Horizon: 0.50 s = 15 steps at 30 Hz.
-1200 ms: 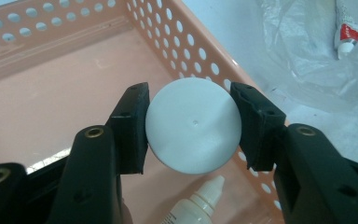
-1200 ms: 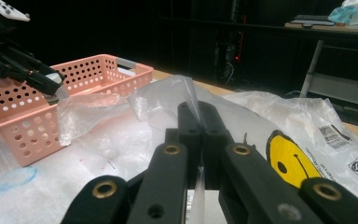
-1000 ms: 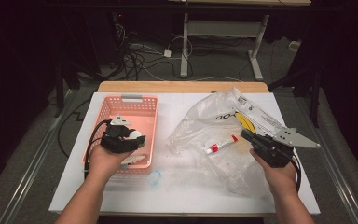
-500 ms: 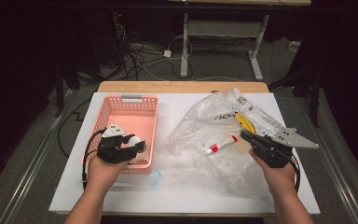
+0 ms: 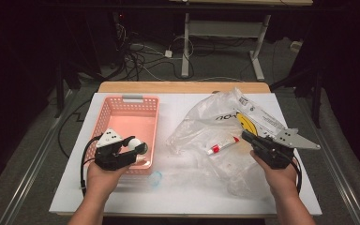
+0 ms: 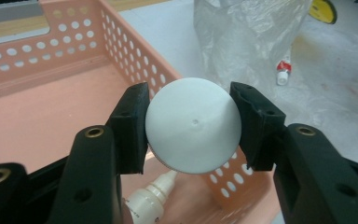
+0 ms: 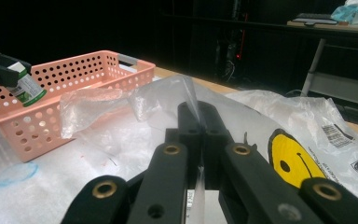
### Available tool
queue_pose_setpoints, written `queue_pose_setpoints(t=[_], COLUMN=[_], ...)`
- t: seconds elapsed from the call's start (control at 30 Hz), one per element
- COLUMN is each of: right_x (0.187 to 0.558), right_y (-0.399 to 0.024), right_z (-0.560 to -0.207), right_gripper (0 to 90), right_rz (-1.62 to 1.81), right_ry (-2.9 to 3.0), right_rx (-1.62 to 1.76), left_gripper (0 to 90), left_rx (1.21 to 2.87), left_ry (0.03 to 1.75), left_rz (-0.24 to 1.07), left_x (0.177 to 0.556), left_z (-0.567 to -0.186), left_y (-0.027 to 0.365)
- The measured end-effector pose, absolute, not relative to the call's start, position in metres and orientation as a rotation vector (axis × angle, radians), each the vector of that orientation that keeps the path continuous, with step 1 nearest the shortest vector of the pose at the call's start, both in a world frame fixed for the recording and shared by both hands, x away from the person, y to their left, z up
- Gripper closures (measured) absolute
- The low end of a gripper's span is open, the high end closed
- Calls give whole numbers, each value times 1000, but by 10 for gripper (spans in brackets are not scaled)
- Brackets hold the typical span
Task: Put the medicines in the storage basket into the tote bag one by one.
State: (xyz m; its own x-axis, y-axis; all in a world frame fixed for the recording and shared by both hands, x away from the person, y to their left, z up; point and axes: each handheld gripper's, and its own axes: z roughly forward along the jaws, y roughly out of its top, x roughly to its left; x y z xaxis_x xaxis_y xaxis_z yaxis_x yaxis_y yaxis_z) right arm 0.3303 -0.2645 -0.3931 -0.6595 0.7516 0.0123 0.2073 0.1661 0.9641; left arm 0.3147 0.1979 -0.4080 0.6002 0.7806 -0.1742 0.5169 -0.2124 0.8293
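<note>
Left gripper (image 5: 132,149) sits lower left of the high view, jaws clamped on a white bottle (image 6: 193,125) — in the left gripper view the bottle's round white end fills the centre, a pad (image 6: 133,122) pressed on each side. The bottle is held over the near right corner of the pink basket (image 5: 122,110), just above its floor. A second small white bottle (image 6: 148,201) lies in the basket, at the bottom of the left gripper view below the held one.

Right gripper (image 5: 249,138) is at centre right of the high view, jaws fully closed and pinching a fold of the clear plastic bag (image 5: 201,124); in the right gripper view the film stands up between the two black jaws at frame centre. The bag is spread over the right half of the white table (image 5: 75,187), with a yellow smiley print (image 7: 291,161) and a red-and-white tube (image 5: 222,145) inside it — the tube just left of the right gripper's tips. A small clear cap (image 5: 155,178) lies on the table just in front of the basket.
</note>
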Motion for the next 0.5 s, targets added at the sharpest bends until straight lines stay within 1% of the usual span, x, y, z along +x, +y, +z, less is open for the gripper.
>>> queue_pose_setpoints(t=[0.27,0.5], right_x=[330,330], right_y=[-264,-264], right_z=[-394,-394], right_gripper=[900,900], right_rz=[1512,1511], right_ry=[1976,1977], right_rx=[904,904], left_gripper=[489,489], left_rx=[1869,1862], left_ry=[986,942], left_rz=[362,341], left_x=[308,303], left_z=[-400,-395], left_y=[187,177])
